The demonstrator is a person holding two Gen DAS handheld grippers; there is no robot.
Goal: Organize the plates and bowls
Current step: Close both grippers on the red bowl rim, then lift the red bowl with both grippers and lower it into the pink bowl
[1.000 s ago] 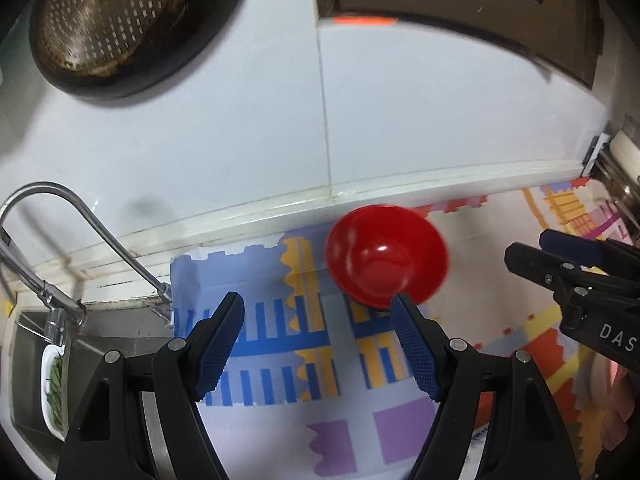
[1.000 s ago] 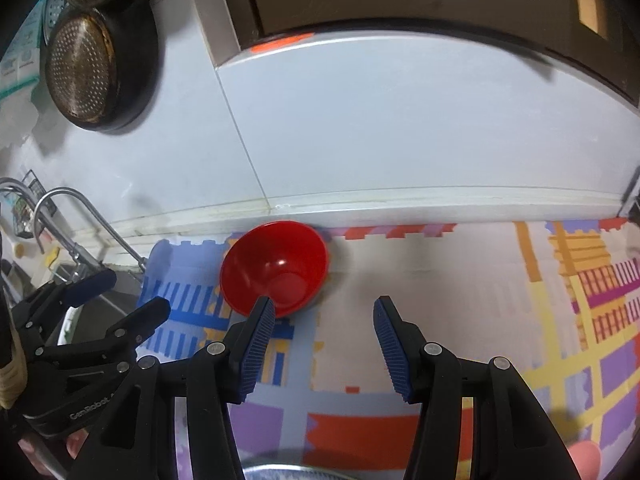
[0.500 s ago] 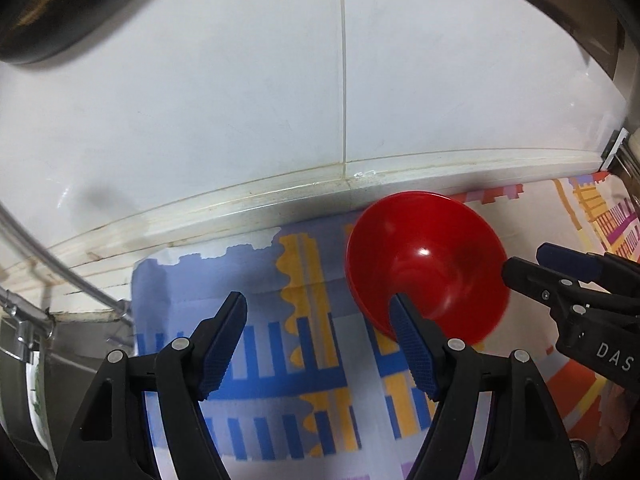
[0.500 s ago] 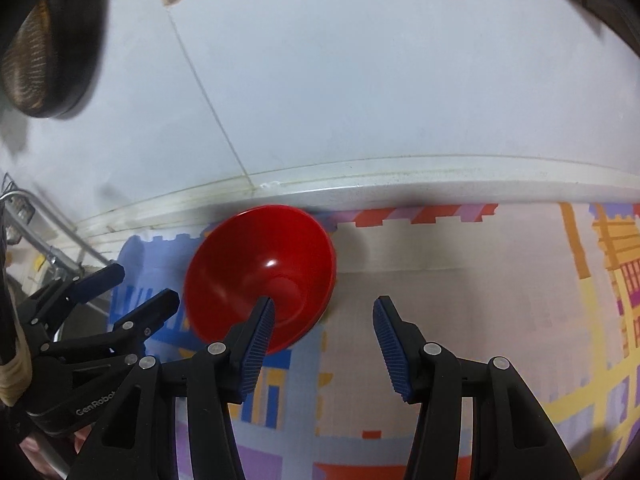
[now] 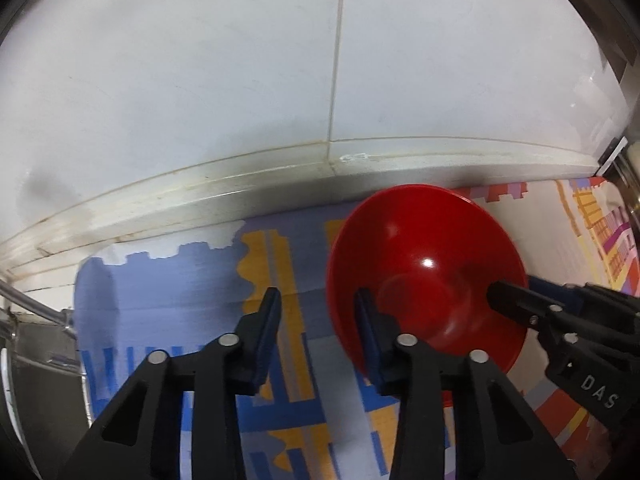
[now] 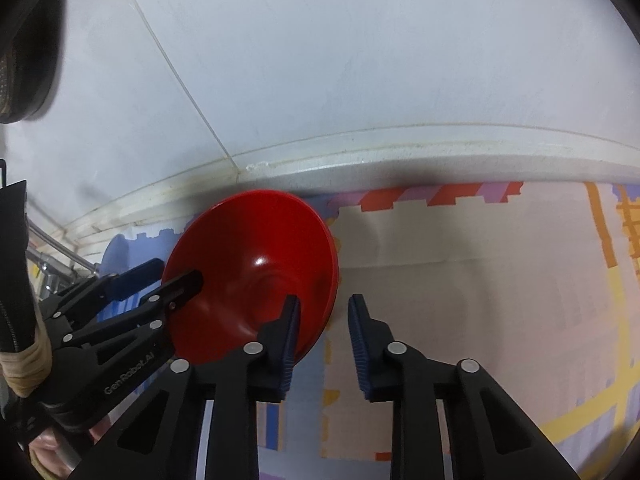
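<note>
Both my grippers' jaws just closing, left gripper [image 5: 316, 308] and right gripper [image 6: 322, 312] each straddling the red bowl [image 5: 424, 276] rim, pad contact unclear

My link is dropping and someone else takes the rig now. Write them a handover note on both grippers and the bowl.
Left hand-held gripper: jaws have just been closing, astride the left rim of the bowl, one finger inside; a gap shows, no grip seen.
Right hand-held gripper: likewise on the right rim.
Bowl: red, empty, on the mat by the wall.
Done: both grippers placed at the rim.
Left: clamp, lift, put the bowl away. No plates in view.
</note>
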